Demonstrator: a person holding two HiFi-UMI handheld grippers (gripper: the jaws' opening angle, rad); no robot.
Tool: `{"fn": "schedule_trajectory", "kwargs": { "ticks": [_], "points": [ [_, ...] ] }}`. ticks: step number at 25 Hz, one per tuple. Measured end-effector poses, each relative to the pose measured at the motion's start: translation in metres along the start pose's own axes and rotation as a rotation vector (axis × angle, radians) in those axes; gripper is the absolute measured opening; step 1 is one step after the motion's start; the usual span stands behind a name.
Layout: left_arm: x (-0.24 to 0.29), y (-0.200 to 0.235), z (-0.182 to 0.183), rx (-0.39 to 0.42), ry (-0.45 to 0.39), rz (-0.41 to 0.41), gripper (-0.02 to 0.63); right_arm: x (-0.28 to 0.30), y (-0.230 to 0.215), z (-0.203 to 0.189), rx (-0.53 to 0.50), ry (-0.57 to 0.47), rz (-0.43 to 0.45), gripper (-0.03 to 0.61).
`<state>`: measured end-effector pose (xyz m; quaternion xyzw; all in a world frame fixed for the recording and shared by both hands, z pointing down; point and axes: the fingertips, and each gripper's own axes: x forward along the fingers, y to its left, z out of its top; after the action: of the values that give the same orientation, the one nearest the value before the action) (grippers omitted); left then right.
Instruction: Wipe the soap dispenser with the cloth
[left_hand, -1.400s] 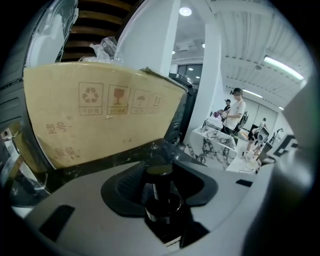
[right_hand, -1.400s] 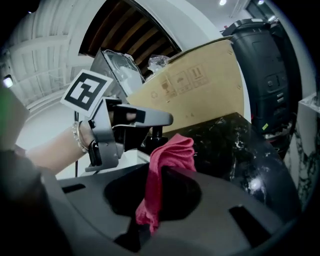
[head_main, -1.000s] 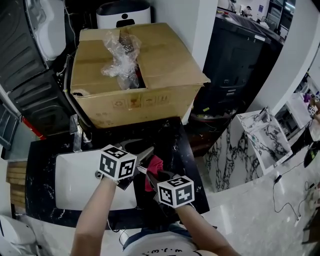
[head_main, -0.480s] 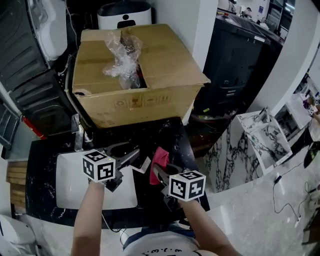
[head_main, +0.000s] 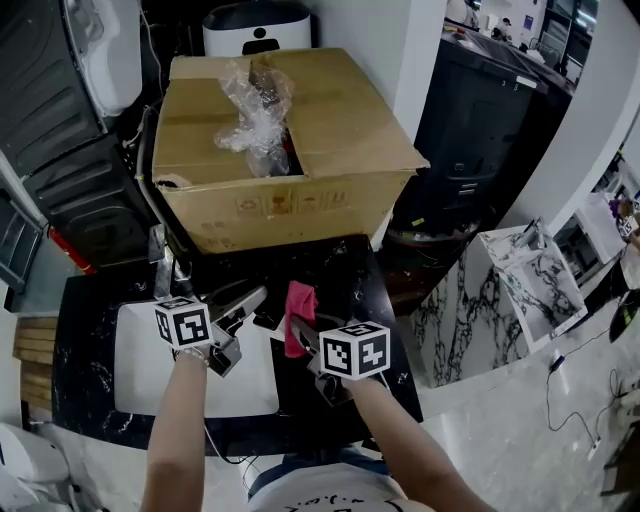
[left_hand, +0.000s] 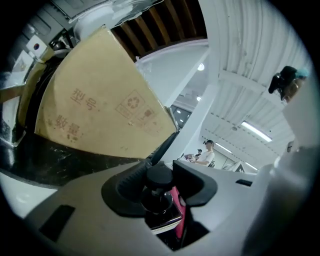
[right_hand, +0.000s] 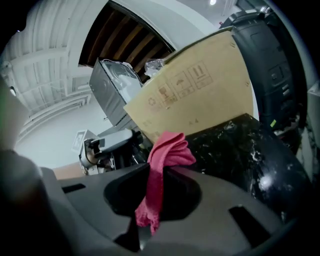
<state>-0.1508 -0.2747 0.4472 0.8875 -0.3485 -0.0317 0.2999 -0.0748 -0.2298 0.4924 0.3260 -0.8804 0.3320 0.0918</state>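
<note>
In the left gripper view the soap dispenser (left_hand: 160, 194), with its black pump head and chrome collar, sits between the jaws of my left gripper (left_hand: 162, 182), which is shut on it. In the head view that gripper (head_main: 252, 302) hangs over the right part of the white basin (head_main: 140, 375). My right gripper (head_main: 303, 338) is shut on a red cloth (head_main: 298, 306), just right of the left jaws. The cloth (right_hand: 162, 167) sticks up and hangs down between the right gripper's (right_hand: 155, 187) jaws. A strip of cloth (left_hand: 179, 212) shows behind the dispenser. The dispenser's body is hidden.
A large open cardboard box (head_main: 300, 190) with a crumpled plastic bag (head_main: 252, 110) stands at the back of the black marble counter (head_main: 350, 275). A chrome faucet (head_main: 160, 268) rises at the basin's back left. Marble slabs (head_main: 530, 272) lean on the floor at right.
The left gripper has moved left over the basin and rolled, with the dispenser in it. The right gripper with the cloth swung right, then came back left and further from me.
</note>
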Motion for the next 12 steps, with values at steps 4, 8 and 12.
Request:
{"fn": "schedule_trajectory", "kwargs": {
  "ticks": [4,8,12],
  "points": [
    [0.001,-0.004,-0.002,-0.046,-0.014,-0.036,0.183,-0.003,-0.024,-0.021,0.025,0.073,-0.075,0.051],
    [-0.004,0.004,0.002,-0.038,-0.025,0.001,0.183,-0.007,-0.026,-0.024,0.028,0.085,-0.101,0.051],
    [-0.004,0.003,0.002,-0.042,-0.028,0.004,0.183,-0.018,-0.004,-0.007,0.037,-0.011,-0.056,0.051]
  ]
}}
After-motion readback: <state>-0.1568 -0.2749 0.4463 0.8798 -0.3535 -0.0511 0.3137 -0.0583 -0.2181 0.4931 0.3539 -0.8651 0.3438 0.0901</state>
